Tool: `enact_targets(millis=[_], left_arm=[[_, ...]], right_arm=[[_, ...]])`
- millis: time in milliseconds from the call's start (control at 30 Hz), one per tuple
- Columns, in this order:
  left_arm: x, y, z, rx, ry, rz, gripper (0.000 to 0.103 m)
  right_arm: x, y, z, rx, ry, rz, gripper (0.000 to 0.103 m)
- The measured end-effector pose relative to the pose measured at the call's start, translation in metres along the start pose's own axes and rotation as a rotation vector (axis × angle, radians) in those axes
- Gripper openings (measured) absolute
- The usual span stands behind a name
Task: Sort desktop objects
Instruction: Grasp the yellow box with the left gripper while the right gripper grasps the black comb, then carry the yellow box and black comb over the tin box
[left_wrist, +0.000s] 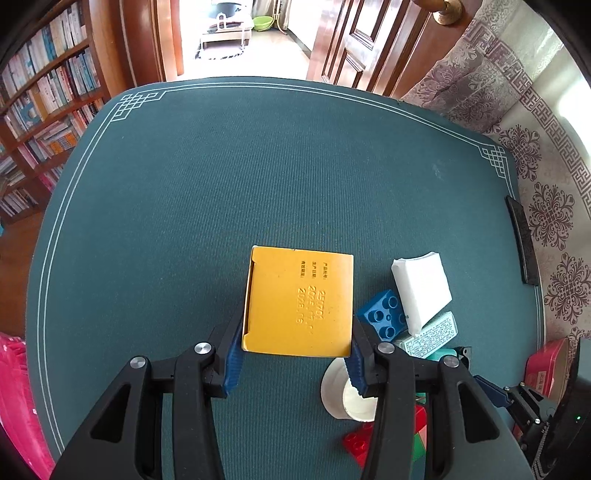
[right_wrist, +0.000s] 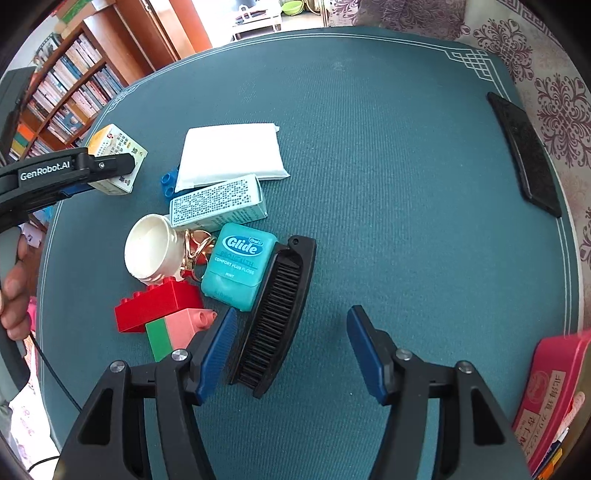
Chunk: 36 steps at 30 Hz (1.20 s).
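One yellow box (left_wrist: 297, 301) clamped upright, left hand-held gripper (left_wrist: 293, 356)

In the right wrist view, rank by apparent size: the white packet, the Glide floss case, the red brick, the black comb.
1. black comb, though it lies nearest the camera
2. white packet
3. Glide floss case and red brick: too alike to rank

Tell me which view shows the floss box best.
The right wrist view. There the teal floss box lies fully visible, label readable, between the black comb and the white cup. In the left wrist view only a teal sliver shows behind the left gripper, which holds the yellow box.
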<state>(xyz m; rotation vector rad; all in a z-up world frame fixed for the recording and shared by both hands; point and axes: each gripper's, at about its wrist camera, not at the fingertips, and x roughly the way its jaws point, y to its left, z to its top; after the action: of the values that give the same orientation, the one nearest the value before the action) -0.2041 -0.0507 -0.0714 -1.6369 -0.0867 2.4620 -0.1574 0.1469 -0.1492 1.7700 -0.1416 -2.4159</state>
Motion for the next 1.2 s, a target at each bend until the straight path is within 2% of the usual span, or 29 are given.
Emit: enact_targets(millis=[33, 167, 300, 433, 567, 733, 933, 1000, 1200], left_arm=[[-0.002, 0.001, -0.003, -0.003, -0.001, -0.003, 0.049], [-0.008, 0.000, -0.016, -0.013, 0.006, -0.012, 0.049], [-0.011, -0.007, -0.023, -0.007, 0.013, -0.012, 0.049], [-0.020, -0.013, -0.033, -0.014, 0.017, -0.014, 0.049], [-0.033, -0.023, -0.046, -0.011, 0.014, -0.013, 0.049], [-0.056, -0.042, -0.059, 0.003, -0.006, -0.019, 0.049], [-0.086, -0.077, -0.074, 0.034, -0.038, -0.031, 0.049], [-0.092, -0.092, -0.077, 0.046, -0.048, -0.040, 0.049], [-0.114, -0.136, -0.096, 0.097, -0.066, -0.069, 0.049]], right_arm=[[0.003, 0.003, -0.001, -0.011, 0.007, -0.006, 0.059], [0.006, 0.011, -0.005, -0.065, -0.008, -0.042, 0.054], [0.005, 0.013, -0.008, -0.081, 0.000, -0.015, 0.034], [0.002, 0.005, -0.016, -0.072, 0.011, 0.000, 0.030], [-0.007, -0.010, -0.031, -0.032, 0.031, 0.024, 0.030], [-0.032, -0.029, -0.051, -0.001, 0.010, 0.040, 0.030], [-0.071, -0.052, -0.066, 0.015, -0.042, 0.058, 0.030], [-0.090, -0.069, -0.087, 0.025, -0.060, 0.060, 0.030], [-0.132, -0.102, -0.117, 0.063, -0.116, 0.042, 0.030]])
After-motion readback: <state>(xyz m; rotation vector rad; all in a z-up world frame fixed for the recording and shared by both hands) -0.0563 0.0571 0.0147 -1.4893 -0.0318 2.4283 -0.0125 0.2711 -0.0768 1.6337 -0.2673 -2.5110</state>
